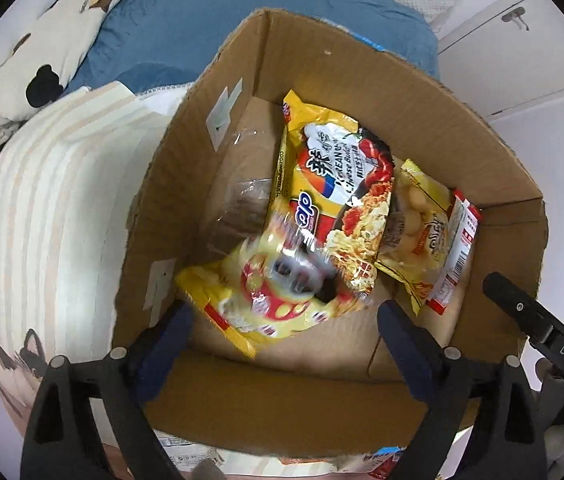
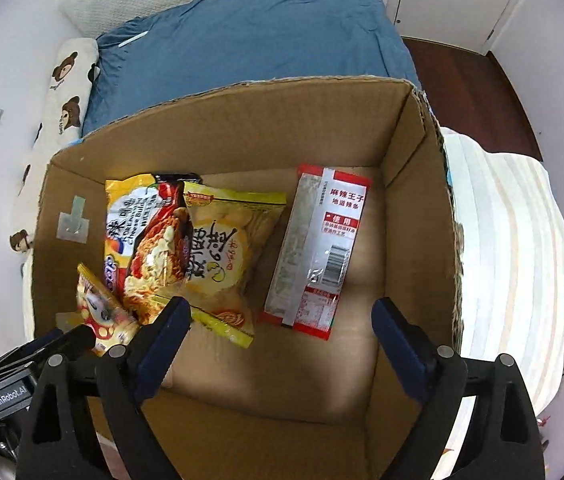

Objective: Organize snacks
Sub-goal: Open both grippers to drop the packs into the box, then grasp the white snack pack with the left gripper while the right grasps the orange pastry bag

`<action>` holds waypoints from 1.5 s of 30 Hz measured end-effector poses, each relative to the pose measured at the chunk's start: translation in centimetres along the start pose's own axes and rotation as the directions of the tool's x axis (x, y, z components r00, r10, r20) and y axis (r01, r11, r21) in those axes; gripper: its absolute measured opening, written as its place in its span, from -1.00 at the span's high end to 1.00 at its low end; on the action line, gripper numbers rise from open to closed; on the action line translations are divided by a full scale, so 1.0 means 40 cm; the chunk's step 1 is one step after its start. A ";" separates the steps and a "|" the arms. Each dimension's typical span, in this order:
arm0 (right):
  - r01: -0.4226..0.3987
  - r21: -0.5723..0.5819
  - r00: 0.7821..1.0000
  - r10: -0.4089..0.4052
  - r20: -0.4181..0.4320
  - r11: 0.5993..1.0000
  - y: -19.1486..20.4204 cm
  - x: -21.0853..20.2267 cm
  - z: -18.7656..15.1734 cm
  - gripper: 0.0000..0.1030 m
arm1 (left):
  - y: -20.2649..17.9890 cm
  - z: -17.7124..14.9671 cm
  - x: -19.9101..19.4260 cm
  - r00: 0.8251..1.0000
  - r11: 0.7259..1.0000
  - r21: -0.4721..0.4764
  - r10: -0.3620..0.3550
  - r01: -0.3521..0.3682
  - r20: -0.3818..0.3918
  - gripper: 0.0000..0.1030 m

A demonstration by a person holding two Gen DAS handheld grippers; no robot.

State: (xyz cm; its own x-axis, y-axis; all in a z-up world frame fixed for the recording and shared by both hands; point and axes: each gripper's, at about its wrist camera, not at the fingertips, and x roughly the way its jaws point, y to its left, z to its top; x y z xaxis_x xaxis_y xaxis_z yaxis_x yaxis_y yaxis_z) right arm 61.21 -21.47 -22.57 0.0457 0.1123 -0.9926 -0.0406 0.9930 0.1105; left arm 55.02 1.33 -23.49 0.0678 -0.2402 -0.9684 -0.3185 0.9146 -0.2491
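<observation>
A cardboard box (image 2: 242,128) stands open on a bed with a blue duvet (image 2: 250,32), and both grippers point down into it. Taking the box as the landmark: a yellow Korean cheese noodle packet (image 2: 146,236) lies on the box floor near its far-left corner, with a yellow crisp bag (image 2: 222,256) overlapping its right edge. To the right of that bag, apart from it, a red-and-white spicy strip packet (image 2: 317,248) lies flat near the middle of the box floor, its barcode facing up. A fourth yellow snack bag with red circles (image 1: 278,292) sits at the near-left of the box, blurred in the left wrist view, resting partly on the noodle packet.

The left gripper (image 1: 282,320) hangs over the near-left part of the box, its jaws spread wide with nothing pressed between them; the blurred bag lies below the gap. The right gripper (image 2: 282,320) hangs over the near-middle of the box, jaws likewise wide apart and empty, the red-and-white packet just beyond them. A striped cream blanket (image 2: 513,240) lies outside the box's right wall, and a bear-print pillow (image 2: 66,92) beyond its far-left corner.
</observation>
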 end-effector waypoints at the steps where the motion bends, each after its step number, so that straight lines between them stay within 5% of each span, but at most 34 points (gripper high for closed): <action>1: -0.002 0.005 1.000 0.002 0.005 1.000 -0.001 -0.006 -0.004 -0.84 | -0.005 -0.004 -0.007 1.000 1.000 0.014 -0.001 0.001 0.003 -0.84; 5: -0.031 0.012 0.999 0.030 0.036 0.999 -0.003 -0.049 -0.031 -0.85 | -0.026 -0.033 -0.059 0.997 0.996 0.085 0.026 -0.033 0.078 -0.84; 13: -0.046 -0.015 0.986 0.048 0.161 0.999 0.012 -0.182 -0.166 -0.85 | -0.053 -0.158 -0.228 0.947 0.972 0.217 0.015 -0.089 0.321 -0.84; 19: -0.110 0.001 0.971 0.107 0.212 0.994 0.008 -0.251 -0.333 -0.85 | -0.005 -0.278 -0.291 0.930 0.964 0.245 0.004 -0.100 0.367 -0.84; 25: -0.163 0.045 0.973 0.153 0.173 0.986 -0.019 -0.218 -0.518 -0.85 | 0.063 -0.405 -0.231 0.946 0.939 0.302 0.063 -0.164 0.317 -0.84; 29: -0.241 0.125 0.969 0.230 0.093 0.962 -0.044 -0.129 -0.613 -0.85 | 0.087 -0.474 -0.127 0.960 0.867 0.438 0.137 -0.236 0.246 -0.84; 36: -0.308 0.253 0.948 0.317 0.004 0.917 -0.040 0.006 -0.714 -0.85 | 0.087 -0.572 0.074 0.922 0.577 0.729 0.326 -0.368 0.207 -0.84; 40: -0.323 0.328 0.938 0.346 -0.013 0.888 -0.026 0.070 -0.719 -0.85 | 0.082 -0.577 0.147 0.906 0.487 0.785 0.367 -0.382 0.213 -0.84; 42: -0.323 0.362 0.933 0.358 -0.033 0.874 -0.015 0.103 -0.715 -0.85 | 0.084 -0.560 0.174 0.906 0.488 0.788 0.375 -0.375 0.199 -0.84; 44: -0.329 0.428 0.925 0.379 -0.034 0.842 -0.016 0.134 -0.709 -0.85 | 0.096 -0.537 0.184 0.921 0.541 0.766 0.353 -0.347 0.167 -0.78; 45: -0.333 0.461 0.921 0.389 -0.029 0.823 -0.016 0.150 -0.704 -0.85 | 0.108 -0.519 0.184 0.933 0.594 0.738 0.330 -0.320 0.139 -0.71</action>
State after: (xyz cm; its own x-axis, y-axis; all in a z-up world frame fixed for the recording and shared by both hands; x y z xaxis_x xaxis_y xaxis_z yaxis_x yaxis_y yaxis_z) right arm 33.42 -22.43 -30.00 -0.0026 0.4883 -0.8727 0.4117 0.7958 0.4441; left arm 34.53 -3.24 -31.40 0.0897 0.1233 -0.9883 0.4870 0.8601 0.1516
